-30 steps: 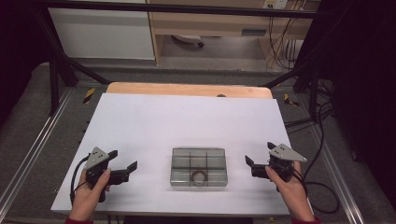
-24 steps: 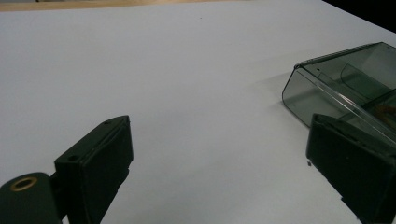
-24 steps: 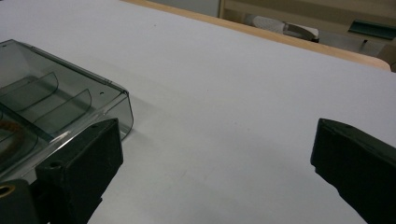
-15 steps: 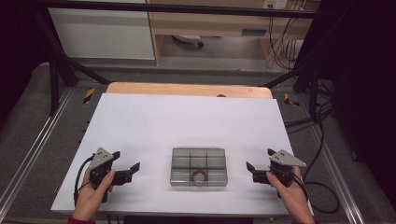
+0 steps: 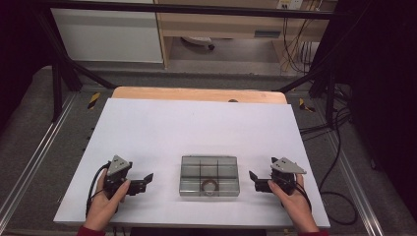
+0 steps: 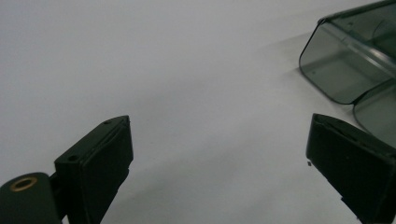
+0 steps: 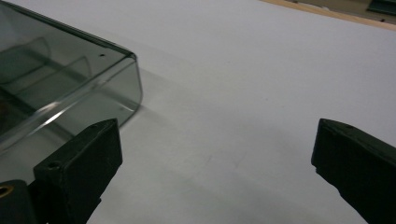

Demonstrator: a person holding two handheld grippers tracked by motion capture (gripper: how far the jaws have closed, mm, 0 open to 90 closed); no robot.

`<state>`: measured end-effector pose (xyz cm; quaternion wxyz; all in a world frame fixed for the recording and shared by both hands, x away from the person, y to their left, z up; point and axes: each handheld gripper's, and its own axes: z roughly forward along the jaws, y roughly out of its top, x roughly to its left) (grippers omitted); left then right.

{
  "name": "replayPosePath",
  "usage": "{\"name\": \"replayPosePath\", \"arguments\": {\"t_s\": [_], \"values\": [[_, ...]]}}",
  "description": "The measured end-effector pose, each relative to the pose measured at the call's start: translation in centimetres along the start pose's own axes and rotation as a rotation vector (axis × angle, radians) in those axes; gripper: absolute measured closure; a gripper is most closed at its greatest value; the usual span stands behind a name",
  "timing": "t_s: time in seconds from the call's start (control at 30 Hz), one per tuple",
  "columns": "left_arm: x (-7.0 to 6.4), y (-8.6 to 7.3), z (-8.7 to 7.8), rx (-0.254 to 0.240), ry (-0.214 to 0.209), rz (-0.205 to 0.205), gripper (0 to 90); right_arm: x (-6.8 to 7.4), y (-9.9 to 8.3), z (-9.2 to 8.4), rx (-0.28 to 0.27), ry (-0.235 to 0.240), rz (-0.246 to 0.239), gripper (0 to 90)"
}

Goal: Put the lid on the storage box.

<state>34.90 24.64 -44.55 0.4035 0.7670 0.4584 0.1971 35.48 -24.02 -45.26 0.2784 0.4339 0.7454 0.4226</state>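
A clear smoky plastic box (image 5: 209, 175) with inner dividers lies closed near the table's front edge; a small ring-shaped item (image 5: 210, 186) shows in its front middle compartment. My left gripper (image 5: 144, 180) rests on the table left of the box, open, jaws pointing toward it. My right gripper (image 5: 254, 180) sits just right of the box, open, jaws aimed at it. In the left gripper view (image 6: 219, 170) a box corner (image 6: 348, 65) lies ahead at the right. In the right gripper view (image 7: 217, 168) the box (image 7: 56, 88) lies at the left, close to one jaw.
The white table top (image 5: 196, 128) stretches wide behind the box, with a wooden strip (image 5: 196, 94) along its far edge. Cables (image 5: 339, 167) hang off the right side. Black frame posts (image 5: 59, 73) stand beyond the table's corners.
Both hands have drawn back a little toward the front edge of the table, lower in the high view. Both grippers stay open and the box has not moved.
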Motion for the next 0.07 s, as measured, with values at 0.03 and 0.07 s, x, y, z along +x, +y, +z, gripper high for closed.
{"name": "replayPosePath", "arguments": {"t_s": [0.03,0.07], "values": [[-0.06,0.11,0.4,0.014,0.006,0.004,7.3,-0.02,0.03,0.31,0.016,-0.021,-0.003,2.4],[-0.08,0.27,0.78,0.026,0.013,0.01,7.3,-0.04,0.04,0.63,0.034,-0.034,-0.009,2.5]]}}
